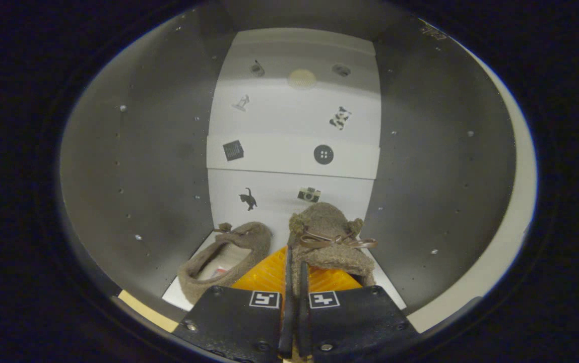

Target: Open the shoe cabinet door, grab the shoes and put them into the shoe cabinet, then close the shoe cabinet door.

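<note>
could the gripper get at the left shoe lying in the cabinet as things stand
Probably not yet: the gripper looks shut on the right shoe, so its fingers are taken. The left shoe lies uncovered just beside them, so the path itself looks free.

Dim, fisheye-bent cabinet walls (153, 166) flank a brightly lit back panel (294, 116); focus stays fairly sharp.

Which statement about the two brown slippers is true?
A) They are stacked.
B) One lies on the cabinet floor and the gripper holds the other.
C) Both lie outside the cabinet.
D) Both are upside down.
B: one slipper lies on the cabinet floor, while the gripper fingers pinch the bow slipper.
</note>
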{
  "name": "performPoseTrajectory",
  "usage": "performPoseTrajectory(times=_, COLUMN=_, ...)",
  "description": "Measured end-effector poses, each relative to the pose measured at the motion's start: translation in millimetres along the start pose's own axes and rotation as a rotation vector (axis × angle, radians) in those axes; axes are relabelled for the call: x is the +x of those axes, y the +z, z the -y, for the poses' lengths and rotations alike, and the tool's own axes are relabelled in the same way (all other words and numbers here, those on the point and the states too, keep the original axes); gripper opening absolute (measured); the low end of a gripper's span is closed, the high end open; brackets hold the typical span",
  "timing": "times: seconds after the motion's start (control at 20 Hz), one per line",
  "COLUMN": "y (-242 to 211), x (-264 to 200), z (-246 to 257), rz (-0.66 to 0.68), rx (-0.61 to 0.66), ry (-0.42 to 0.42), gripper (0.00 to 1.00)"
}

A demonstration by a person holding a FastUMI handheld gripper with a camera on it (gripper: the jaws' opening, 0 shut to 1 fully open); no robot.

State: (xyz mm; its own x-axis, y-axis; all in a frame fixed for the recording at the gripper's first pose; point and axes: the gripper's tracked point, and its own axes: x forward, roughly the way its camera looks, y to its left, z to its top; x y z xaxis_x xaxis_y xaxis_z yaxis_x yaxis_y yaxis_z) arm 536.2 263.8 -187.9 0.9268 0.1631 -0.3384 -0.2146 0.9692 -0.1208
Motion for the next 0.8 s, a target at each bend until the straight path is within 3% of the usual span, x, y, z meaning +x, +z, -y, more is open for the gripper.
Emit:
performPoseTrajectory(times=0.45, y=-22, x=54, z=10, rz=0.009, rx=0.023, ry=-0.015, gripper=0.13)
performPoseTrajectory(times=0.6, y=-20, x=51, z=8, rz=0.016, rx=0.038, ry=0.0, gripper=0.28)
performPoseTrajectory(times=0.8, y=-23, x=48, z=0, rz=-0.003, rx=0.054, ry=0.057, gripper=0.61)
